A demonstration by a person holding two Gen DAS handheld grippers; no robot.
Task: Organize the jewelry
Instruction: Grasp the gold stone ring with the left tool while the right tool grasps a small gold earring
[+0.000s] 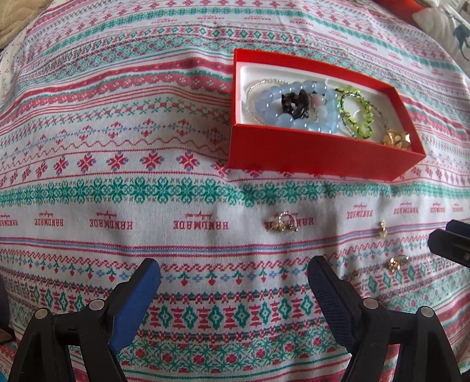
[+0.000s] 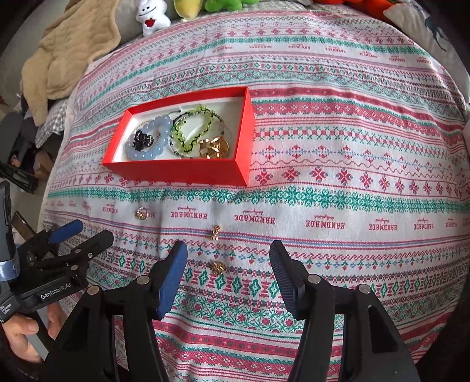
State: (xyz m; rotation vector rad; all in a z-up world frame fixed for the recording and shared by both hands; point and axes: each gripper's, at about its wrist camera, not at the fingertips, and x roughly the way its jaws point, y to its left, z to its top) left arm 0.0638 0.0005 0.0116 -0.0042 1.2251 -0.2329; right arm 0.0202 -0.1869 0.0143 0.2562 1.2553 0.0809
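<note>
A red box (image 1: 308,152) (image 2: 182,172) on the patterned cloth holds a blue bead bracelet (image 1: 296,120) (image 2: 160,151), a black hair clip (image 1: 295,104) (image 2: 144,138), a green bead bracelet (image 1: 357,117) (image 2: 191,132) and a gold piece (image 1: 396,138) (image 2: 214,147). Three small gold pieces lie loose on the cloth: a ring (image 1: 280,224) (image 2: 142,213), an earring (image 1: 382,229) (image 2: 216,232) and another ring (image 1: 396,262) (image 2: 217,266). My left gripper (image 1: 235,282) is open and empty, near the ring. My right gripper (image 2: 229,270) is open, its fingers either side of the nearest ring.
The cloth (image 2: 337,205) covers a rounded surface. A beige blanket (image 2: 67,53) and plush toys (image 2: 152,14) lie at the far edge. The left gripper (image 2: 70,244) shows at the right wrist view's left side, a hand below it.
</note>
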